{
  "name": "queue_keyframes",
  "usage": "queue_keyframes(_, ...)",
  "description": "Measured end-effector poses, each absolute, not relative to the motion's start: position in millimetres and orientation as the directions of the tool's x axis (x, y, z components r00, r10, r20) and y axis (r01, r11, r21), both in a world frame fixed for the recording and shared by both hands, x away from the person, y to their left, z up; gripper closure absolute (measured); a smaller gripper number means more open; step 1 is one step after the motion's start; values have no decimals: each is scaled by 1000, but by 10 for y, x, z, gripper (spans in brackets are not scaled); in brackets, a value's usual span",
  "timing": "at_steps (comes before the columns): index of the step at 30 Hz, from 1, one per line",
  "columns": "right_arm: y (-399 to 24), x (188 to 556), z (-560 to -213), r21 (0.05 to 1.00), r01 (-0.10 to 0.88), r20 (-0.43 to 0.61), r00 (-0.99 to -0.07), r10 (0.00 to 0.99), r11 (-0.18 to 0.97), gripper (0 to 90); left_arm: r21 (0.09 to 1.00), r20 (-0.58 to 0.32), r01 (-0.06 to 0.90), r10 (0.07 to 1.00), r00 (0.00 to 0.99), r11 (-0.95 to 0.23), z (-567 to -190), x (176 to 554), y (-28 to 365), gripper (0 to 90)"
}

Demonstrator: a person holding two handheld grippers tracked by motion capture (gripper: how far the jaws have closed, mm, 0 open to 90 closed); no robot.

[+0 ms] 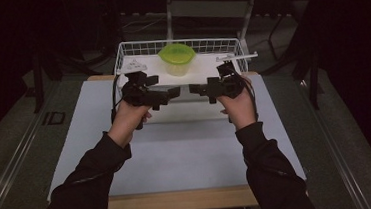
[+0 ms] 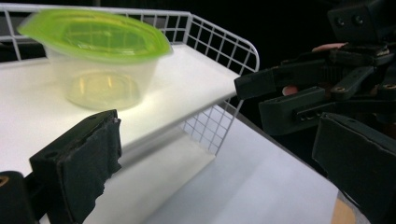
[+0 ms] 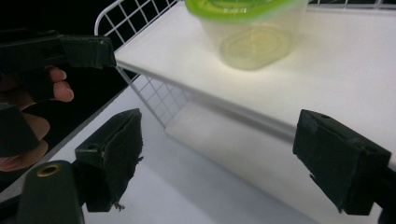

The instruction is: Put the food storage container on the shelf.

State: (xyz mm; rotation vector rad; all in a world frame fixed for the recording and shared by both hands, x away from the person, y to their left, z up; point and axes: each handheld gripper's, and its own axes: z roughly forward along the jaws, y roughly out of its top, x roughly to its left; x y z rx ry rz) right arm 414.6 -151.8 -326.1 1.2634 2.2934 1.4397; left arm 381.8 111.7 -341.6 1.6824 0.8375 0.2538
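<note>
Left gripper [image 1: 172, 92]: jaws wide apart, nothing between the pads [image 2: 88, 154]. Right gripper [image 1: 196, 89]: jaws likewise spread wide, pads [image 3: 112, 149] bare, nothing held. Both held level in the hands, tips turned toward each other with a small gap between, apart and not touching.

Just beyond that gap: one clear plastic tub with a lime-green lid [image 1: 176, 56], upright on the white shelf board [image 1: 203, 70], lid seated on it. Free of both grippers; seen ahead of each pair of jaws in the left gripper view [image 2: 100, 60] and the right gripper view [image 3: 250, 32].

Front edge of the shelf board just ahead of the tips, raised above the pale table top [image 1: 177, 155]. White wire basket rail [image 1: 134, 49] along the back and both sides of the board; front side open. Bare board to either side of the tub. Open table surface beneath and behind both hands, ending at a wooden front edge [image 1: 181, 201].

Count: two grippers, one tub, one lid, one wire basket.
</note>
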Motion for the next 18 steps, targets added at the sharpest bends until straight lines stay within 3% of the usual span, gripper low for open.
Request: queue_keyframes(18,-1649,3825,-3648,808,556,287,-658,696,193,156,929,-208,346,586,783,-132,-3787,3474,1184,18)
